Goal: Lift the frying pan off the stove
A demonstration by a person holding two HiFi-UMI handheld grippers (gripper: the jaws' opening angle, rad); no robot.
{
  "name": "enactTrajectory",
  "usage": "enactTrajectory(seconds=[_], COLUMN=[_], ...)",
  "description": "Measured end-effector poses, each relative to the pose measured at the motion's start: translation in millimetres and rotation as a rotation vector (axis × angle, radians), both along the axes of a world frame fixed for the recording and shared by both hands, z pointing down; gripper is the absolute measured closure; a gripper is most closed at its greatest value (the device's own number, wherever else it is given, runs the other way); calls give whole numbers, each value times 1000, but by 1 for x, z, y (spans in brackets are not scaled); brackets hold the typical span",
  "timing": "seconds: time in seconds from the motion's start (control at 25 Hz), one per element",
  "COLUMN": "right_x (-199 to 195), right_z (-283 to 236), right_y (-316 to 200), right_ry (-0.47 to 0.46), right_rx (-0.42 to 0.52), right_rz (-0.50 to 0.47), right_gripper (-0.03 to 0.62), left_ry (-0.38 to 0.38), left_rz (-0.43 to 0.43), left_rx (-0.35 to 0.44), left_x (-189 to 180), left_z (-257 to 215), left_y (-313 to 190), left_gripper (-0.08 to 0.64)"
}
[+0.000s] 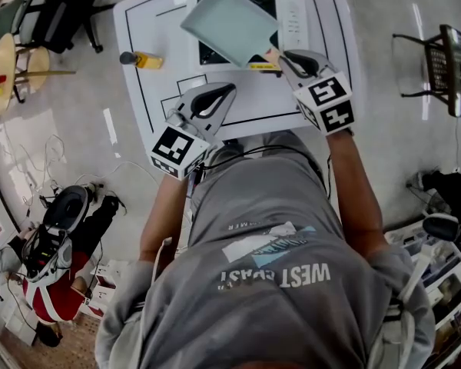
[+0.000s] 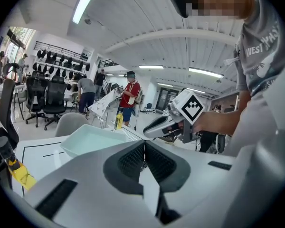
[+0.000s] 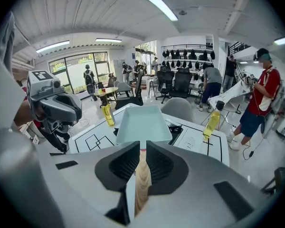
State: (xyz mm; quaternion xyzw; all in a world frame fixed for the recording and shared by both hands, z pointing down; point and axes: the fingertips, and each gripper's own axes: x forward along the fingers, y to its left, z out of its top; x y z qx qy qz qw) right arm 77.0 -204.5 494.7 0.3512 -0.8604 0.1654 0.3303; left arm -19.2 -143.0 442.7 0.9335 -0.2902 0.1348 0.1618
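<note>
Right gripper view shows the right tongs [image 3: 141, 148] clamped on the wooden handle [image 3: 142, 184] of the pale frying pan [image 3: 142, 122], over the stove [image 1: 266, 4] on the white surface [image 1: 150, 21]; left tongs [image 2: 144, 148] together, empty

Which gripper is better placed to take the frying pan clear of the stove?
Right. The right gripper is clamped on the wooden handle of the frying pan; the left gripper is shut, empty, and not touching the pan.

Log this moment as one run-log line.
right hand-held gripper: shut on wooden handle | frying pan: over stove | left hand-held gripper: shut, empty
</note>
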Motion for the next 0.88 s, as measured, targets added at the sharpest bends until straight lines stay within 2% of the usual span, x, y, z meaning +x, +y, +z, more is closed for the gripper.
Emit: enactTrajectory(seconds=[0.56, 0.88], right_x=[-11, -8], right_z=[22, 43], right_y=[-1, -1], right_ry=[10, 47], right_rx=[-50, -87], right_rz=[-1, -6], right_gripper=[538, 538], left_ry=[-21, -38], left_rz=[30, 33], left_rx=[-41, -73], left_x=[-1, -2], left_z=[20, 35], left_y=[-6, -4], left_gripper=[561, 561])
